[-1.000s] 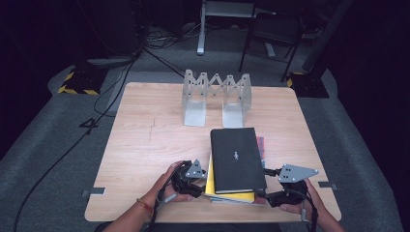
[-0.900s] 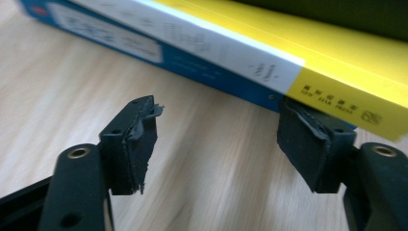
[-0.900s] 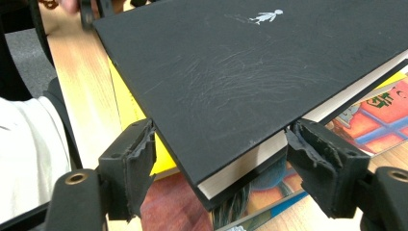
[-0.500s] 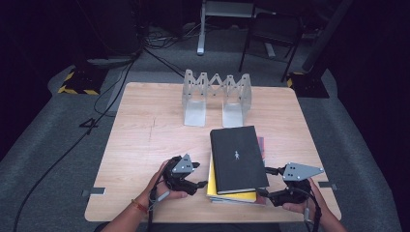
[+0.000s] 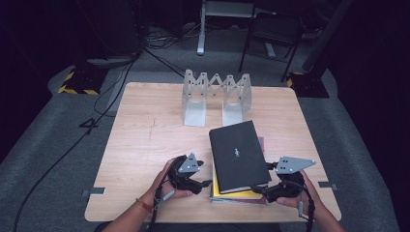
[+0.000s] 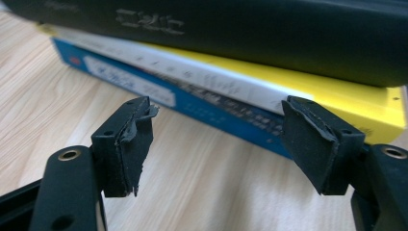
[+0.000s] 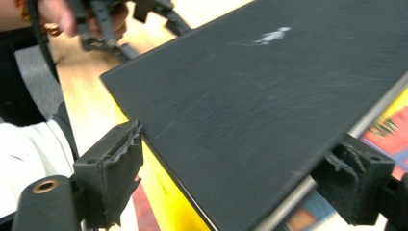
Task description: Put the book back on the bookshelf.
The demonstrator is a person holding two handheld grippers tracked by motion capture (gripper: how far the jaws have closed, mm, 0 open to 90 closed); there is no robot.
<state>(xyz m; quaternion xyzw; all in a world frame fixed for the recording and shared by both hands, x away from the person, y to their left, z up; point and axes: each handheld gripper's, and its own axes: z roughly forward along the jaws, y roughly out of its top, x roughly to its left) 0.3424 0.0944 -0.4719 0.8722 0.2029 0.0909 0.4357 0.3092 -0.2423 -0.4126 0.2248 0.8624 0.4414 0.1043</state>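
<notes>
Grippers sit low at the near edge of the wooden table (image 5: 145,140). Left gripper (image 5: 193,181) has its jaws spread wide and empty, just beside the spines of a stack of books. Right gripper (image 5: 268,191) is spread too, with a near corner of the black book (image 5: 237,154) between its jaws. That book lies on top of a yellow book (image 6: 375,108) and a blue book (image 6: 216,113). Farther back stands a grey metal rack (image 5: 216,94).

A black book (image 5: 238,155) with a small pale emblem was laid flat atop a stack of 3, above a yellow book (image 6: 337,98) and a blue book (image 6: 207,113), near the surface's (image 5: 145,140) front edge.
</notes>
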